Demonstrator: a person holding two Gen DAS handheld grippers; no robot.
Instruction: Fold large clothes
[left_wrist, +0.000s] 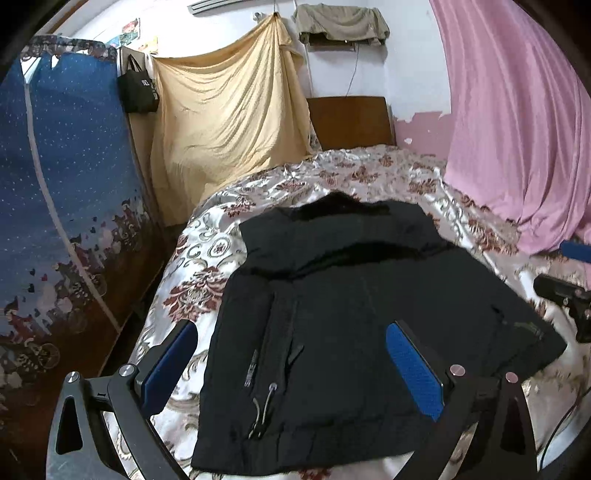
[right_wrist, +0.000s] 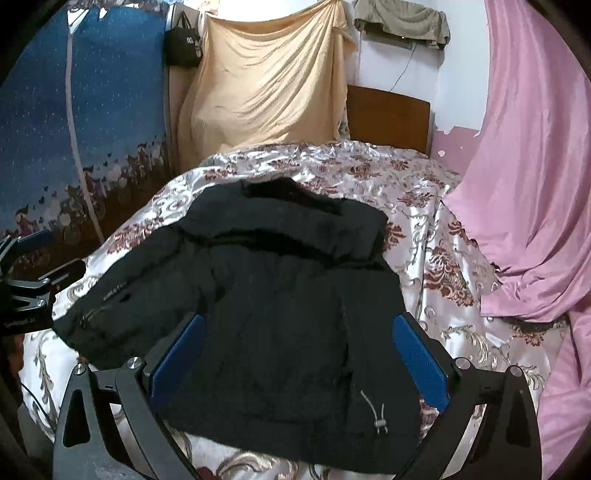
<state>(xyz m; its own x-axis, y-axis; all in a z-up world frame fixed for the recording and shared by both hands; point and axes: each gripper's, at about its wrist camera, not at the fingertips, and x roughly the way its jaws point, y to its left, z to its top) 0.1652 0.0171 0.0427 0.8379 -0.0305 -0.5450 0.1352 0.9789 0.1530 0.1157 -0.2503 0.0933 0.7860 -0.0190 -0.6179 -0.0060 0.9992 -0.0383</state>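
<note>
Jacket time: black padded jacket (left_wrist: 332, 314) is lying spread on the bed (left_wrist: 369, 173) with its floral satin cover, right under and ahead of both tools, collar end away from them and hem closest. Left hand-held gripper (left_wrist: 291, 369) hovers over the hem with its blue pads wide apart, nothing between them; right hand-held gripper (right_wrist: 301, 363) is the same, jaws spread and empty above the jacket body. One sleeve (right_wrist: 110, 306) sticks out sideways, toward the left of the right tool, so my guess is that's the next thing to deal with. If I were doing it, I'd pinch the cuff and the shoulder seam at once, then carry the sleeve flat across the chest so the puffy fabric doesn't bunch. Watch the drawcord toggle (right_wrist: 378, 424) near the hem, it could snag a finger. Satin cover looks slippery too, so lift rather than drag.
</note>
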